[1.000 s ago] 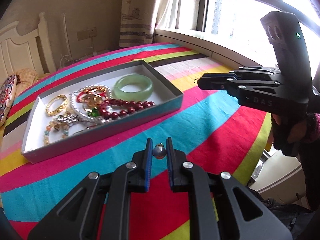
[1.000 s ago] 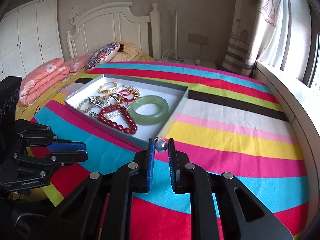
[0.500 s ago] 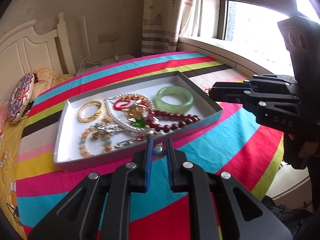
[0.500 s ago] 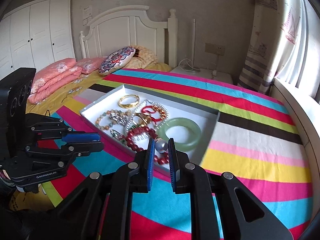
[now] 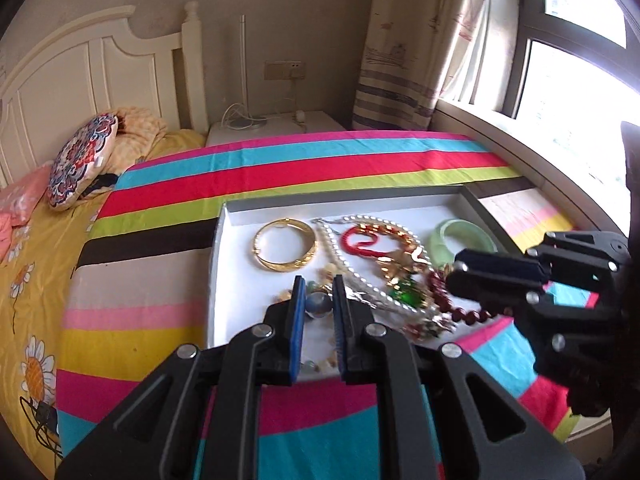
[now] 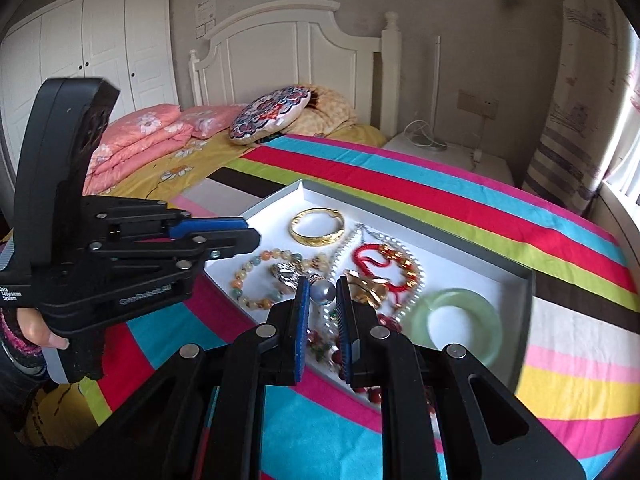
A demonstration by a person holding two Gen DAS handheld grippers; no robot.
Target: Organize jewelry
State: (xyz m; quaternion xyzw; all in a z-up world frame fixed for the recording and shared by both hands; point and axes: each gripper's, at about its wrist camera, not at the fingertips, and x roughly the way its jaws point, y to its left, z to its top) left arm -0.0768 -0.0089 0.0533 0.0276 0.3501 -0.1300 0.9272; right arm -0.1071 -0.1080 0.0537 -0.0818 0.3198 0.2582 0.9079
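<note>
Grey pearl (image 6: 323, 291) between tool (image 6: 322, 300) pads

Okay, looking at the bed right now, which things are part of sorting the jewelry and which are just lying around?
Part of the job:
- left gripper, shut on a grey pearl earring
- right gripper, shut on a second pearl earring
- tray
- gold bangle
- jade bangle
- pearl necklace

Lying about:
- round patterned cushion
- pink pillows
- striped blanket
</note>
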